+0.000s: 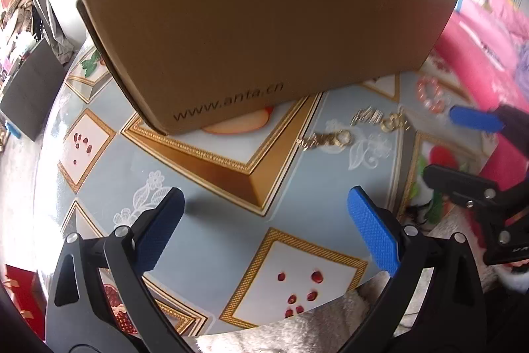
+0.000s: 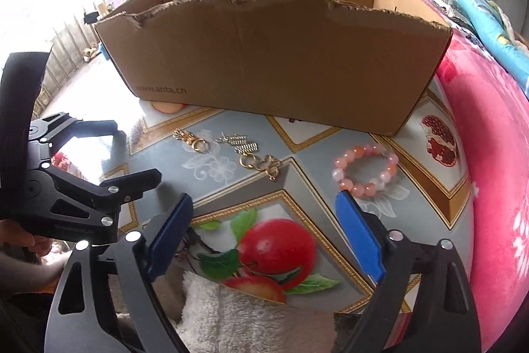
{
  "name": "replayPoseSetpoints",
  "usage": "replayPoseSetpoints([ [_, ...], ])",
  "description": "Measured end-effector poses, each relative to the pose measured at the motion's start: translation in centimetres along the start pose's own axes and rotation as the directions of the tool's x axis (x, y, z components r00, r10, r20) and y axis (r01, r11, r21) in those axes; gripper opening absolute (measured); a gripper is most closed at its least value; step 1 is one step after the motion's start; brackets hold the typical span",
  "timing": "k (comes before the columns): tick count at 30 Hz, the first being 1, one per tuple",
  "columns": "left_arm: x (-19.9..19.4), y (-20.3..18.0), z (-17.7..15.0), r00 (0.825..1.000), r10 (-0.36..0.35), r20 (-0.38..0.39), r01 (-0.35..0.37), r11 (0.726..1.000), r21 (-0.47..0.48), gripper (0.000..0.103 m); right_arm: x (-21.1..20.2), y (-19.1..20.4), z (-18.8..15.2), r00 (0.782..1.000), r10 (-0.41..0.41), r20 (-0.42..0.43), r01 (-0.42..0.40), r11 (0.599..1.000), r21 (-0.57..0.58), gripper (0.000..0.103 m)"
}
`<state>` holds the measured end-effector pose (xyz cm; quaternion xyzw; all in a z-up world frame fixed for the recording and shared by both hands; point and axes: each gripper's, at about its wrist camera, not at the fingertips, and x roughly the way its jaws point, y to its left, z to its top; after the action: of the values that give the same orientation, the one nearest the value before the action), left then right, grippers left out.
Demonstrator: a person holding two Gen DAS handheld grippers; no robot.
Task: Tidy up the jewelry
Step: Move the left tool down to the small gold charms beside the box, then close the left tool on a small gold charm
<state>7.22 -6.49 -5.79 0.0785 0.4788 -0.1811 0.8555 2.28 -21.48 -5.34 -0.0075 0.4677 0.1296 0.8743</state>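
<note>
An open brown cardboard box (image 2: 274,55) stands at the back of the table; it also shows in the left wrist view (image 1: 258,32). In front of it lie gold jewelry pieces: a small ring piece (image 2: 195,141), a comb-like earring (image 2: 241,143) and a gold chain piece (image 2: 264,166). In the left wrist view they show as a gold cluster (image 1: 380,119) and another gold piece (image 1: 330,139). A pink bead bracelet (image 2: 365,169) lies to the right, also in the left wrist view (image 1: 429,95). My left gripper (image 1: 264,227) is open and empty. My right gripper (image 2: 264,234) is open and empty, near the bracelet.
The table has a patterned fruit-print cover (image 2: 281,247). A pink blanket (image 2: 496,171) lies along the right edge. A white fluffy cloth (image 2: 238,320) lies at the near edge. My left gripper's body (image 2: 66,187) is at the left in the right wrist view.
</note>
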Motion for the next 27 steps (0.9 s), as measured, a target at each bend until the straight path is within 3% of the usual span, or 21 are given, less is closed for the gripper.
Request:
replayPoseSetpoints([
  [4, -1.2, -0.4, 0.3, 0.996, -0.01, 0.086, 0.006, 0.999, 0.048, 0.093, -0.4, 0.2, 0.1, 0.999, 0.037, 0.027, -0.036, 0.999, -0.015, 0.076],
  [9, -0.6, -2.1, 0.8, 0.994, 0.053, 0.093, -0.067, 0.984, 0.164, 0.06, -0.2, -0.1, 0.5, 0.997, 0.067, 0.026, -0.066, 0.998, -0.017, 0.072],
  [11, -0.2, -2.5, 1.1, 0.996, 0.041, 0.08, -0.056, 0.98, 0.189, 0.044, -0.1, 0.0, 0.5, 0.997, 0.072, 0.025, -0.072, 0.997, -0.013, 0.07],
  [16, 0.4, -2.7, 1.4, 0.998, -0.003, 0.057, -0.008, 0.982, 0.186, 0.021, 0.0, 0.0, 0.7, 0.996, 0.083, 0.029, -0.083, 0.996, -0.013, 0.069],
  [27, 1.1, -2.4, 1.9, 0.994, -0.08, 0.068, 0.065, 0.977, 0.201, 0.014, 0.7, -0.1, 1.2, 0.995, 0.093, 0.017, -0.093, 0.996, -0.009, 0.069],
])
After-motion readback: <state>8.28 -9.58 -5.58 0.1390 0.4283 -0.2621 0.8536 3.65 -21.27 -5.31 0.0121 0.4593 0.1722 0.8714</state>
